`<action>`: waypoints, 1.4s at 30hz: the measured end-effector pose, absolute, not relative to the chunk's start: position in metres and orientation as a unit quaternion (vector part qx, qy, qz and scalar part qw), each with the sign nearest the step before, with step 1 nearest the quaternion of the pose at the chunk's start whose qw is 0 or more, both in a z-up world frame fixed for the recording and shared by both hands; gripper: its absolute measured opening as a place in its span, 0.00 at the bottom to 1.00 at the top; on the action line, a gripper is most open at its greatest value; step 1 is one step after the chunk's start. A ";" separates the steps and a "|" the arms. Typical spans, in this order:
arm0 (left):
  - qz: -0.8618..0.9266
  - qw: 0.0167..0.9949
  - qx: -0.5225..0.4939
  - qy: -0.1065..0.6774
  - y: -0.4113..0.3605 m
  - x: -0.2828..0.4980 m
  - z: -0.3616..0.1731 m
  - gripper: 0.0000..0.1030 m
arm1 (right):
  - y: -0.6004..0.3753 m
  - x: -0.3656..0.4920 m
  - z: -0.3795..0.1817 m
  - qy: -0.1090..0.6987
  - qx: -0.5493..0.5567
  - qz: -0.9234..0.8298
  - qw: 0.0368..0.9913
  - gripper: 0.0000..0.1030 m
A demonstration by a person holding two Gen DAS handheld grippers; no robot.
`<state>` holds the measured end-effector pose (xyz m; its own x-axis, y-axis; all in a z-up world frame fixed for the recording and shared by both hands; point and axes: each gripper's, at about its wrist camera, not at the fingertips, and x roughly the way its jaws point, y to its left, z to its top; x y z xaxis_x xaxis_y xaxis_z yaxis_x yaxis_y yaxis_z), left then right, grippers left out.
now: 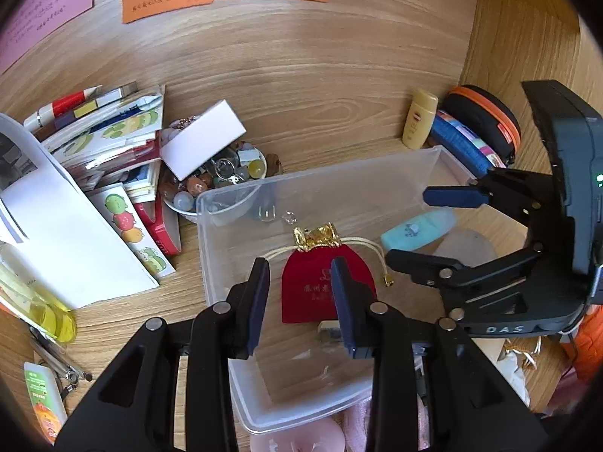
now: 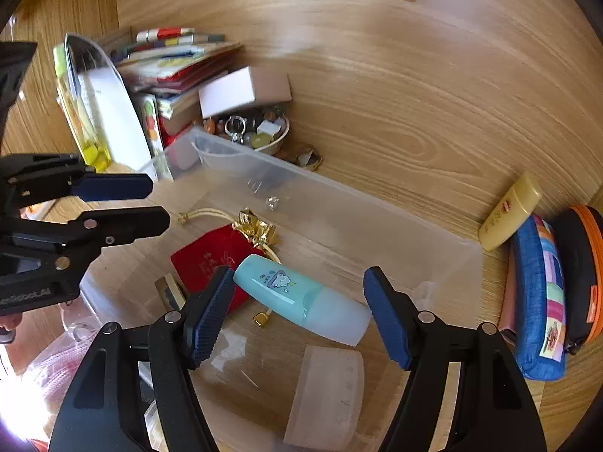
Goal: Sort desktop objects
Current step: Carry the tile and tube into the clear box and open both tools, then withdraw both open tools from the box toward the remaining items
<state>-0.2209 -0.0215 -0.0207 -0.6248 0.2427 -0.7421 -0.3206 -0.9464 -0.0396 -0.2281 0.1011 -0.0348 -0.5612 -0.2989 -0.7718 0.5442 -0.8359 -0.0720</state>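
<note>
A clear plastic bin (image 1: 320, 177) stands on the wooden desk. On its floor lies a red velvet pouch (image 1: 312, 286) with a gold top and a cord. A turquoise bottle (image 2: 286, 290) with a frosted cap lies slanted beside the pouch, over the cord. My left gripper (image 1: 300, 263) hangs just above the pouch, jaws narrowly apart, with nothing between the pads. My right gripper (image 2: 298, 274) is down in the bin, open wide. The bottle rests between its fingers, one end close to the left pad, not clamped. Each gripper shows in the other's view: right gripper (image 1: 407, 226), left gripper (image 2: 160, 205).
A bowl of trinkets (image 1: 226, 177) and a white box (image 1: 203, 139) sit behind the bin, with a stack of booklets (image 1: 113, 139) to the left. A yellow bottle (image 1: 419, 118), a blue pencil case (image 2: 539, 301) and a black-orange case (image 1: 486, 113) line the right wall. A frosted flat piece (image 2: 324, 395) lies in the bin.
</note>
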 end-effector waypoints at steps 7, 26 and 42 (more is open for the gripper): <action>0.902 0.153 -0.400 0.051 -0.023 -0.217 -0.020 0.44 | 0.089 -0.230 -0.041 0.187 0.419 -0.854 0.245 0.66; 0.923 0.120 -0.357 0.074 -0.030 -0.175 0.011 0.75 | 0.086 -0.201 -0.013 0.206 0.398 -0.863 0.233 0.76; 0.933 0.090 -0.340 0.070 -0.048 -0.118 0.016 0.87 | 0.127 -0.145 0.023 0.158 0.368 -0.892 0.208 0.82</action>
<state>-0.1183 -0.0480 0.0162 -0.7522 0.1209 -0.6477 -0.2156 -0.9741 0.0685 -0.1445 0.1268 0.0229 -0.6417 -0.2558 -0.7230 0.4881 -0.8634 -0.1278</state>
